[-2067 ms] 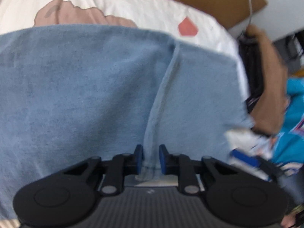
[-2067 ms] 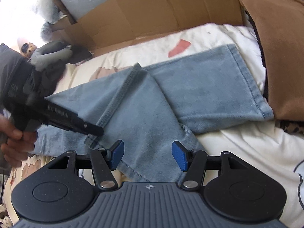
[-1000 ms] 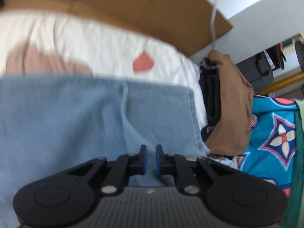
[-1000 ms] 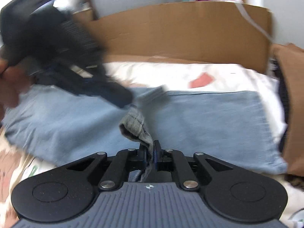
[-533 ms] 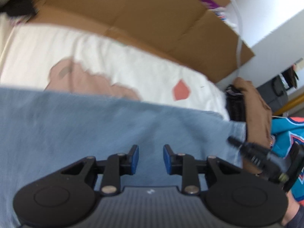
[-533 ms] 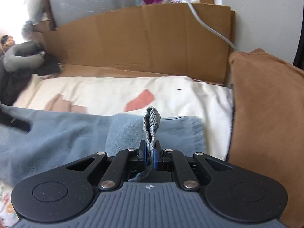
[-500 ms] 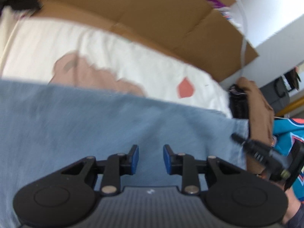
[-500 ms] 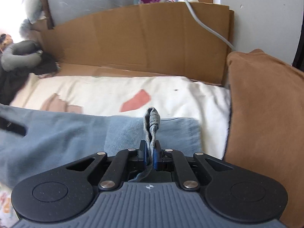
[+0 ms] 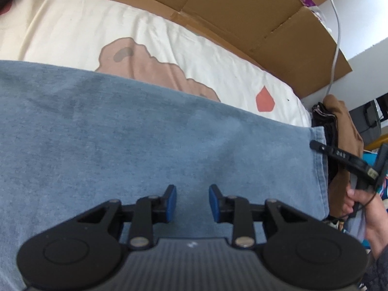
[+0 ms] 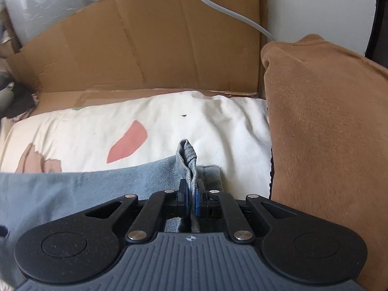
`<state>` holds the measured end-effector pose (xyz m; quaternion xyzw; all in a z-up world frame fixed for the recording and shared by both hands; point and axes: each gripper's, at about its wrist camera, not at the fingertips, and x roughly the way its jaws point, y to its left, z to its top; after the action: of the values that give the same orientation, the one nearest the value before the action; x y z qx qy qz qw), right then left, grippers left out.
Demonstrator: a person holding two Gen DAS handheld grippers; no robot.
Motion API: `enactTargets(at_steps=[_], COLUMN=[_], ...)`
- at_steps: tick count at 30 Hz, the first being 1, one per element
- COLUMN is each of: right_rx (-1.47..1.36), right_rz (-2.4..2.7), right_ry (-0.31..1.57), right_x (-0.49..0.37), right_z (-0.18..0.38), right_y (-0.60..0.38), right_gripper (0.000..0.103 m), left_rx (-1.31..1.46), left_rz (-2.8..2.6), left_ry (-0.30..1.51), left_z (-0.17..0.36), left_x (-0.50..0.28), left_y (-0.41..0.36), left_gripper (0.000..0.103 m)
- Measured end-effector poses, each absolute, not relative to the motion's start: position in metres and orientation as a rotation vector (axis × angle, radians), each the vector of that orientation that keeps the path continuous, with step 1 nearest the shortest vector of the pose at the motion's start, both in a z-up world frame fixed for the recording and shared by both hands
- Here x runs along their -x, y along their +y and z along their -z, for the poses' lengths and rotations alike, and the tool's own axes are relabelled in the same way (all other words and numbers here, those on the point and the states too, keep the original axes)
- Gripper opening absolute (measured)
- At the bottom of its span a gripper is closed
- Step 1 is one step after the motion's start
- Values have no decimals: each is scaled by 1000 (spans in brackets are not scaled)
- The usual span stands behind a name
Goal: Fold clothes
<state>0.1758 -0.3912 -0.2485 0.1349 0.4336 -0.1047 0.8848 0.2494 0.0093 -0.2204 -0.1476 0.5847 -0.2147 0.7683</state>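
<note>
Left wrist view: bed sheet [image 9: 194, 43], cream with pink patches, carries blue jeans [image 9: 145, 145] spread flat to its right edge. Left gripper [image 9: 192, 202] jaws apart over denim. Right wrist view only: brown cushion [image 10: 327, 133] (large), right gripper [image 10: 191, 200] clamped on a jeans hem fold.

**Bed against cardboard and a white wall**

A cream sheet [image 10: 169, 121] with pink and tan patches covers the bed at mid-frame. Flattened brown cardboard [image 10: 157, 43] stands behind it. A white wall [image 10: 315, 7] fills the upper right, crossed by a grey cable [image 10: 230, 9]. Daylight is bright.
</note>
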Motion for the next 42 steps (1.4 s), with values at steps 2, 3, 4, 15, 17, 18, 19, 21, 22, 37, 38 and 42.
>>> enactTargets(at_steps=[2,3,4,15,17,18,19,21,22,37,38,42], right_rx=[-280,-270,-260,-156,-131,-117,-102,-73,-60,-184,-208,-259], right_rz=[231,235,239,206,215,221,227,239,248,299,301,325], right_ry=[916,926,935,904,898,896,894,890,899,769,768,786], right_x=[-180,-181,-182,-179,-179,-180,-180,-181,-183,-86,-75,-38], right_z=[253,256,259,267,266,265,265,263,265,221,221,229], right_y=[-393,-393,-393,-383,-382,-381,-380,-378,-378,-365,-366,-365], right_gripper=[3,3,3,15,12,9,8,7,7,42,42,42], left_rx=[325,326,327,310,312,312,310,306,304,332,333,321], left_rz=[469,469,468,463,462,462,464,469,471,485,487,504], left_ry=[1271,1272,1274,1298,1303,1305,1305,1309,1311,1316,1319,1329], left_z=[221,221,222,230,231,232,232,233,233,229,228,228], left_x=[-248,-247,-246,-243,-242,-241,-240,-238,-237,-223,-221,-210], left_y=[9,9,8,2,0,-1,-2,-4,-6,-12,-13,-17], left_gripper=[31,31,31,37,37,37,38,38,38,39,39,40])
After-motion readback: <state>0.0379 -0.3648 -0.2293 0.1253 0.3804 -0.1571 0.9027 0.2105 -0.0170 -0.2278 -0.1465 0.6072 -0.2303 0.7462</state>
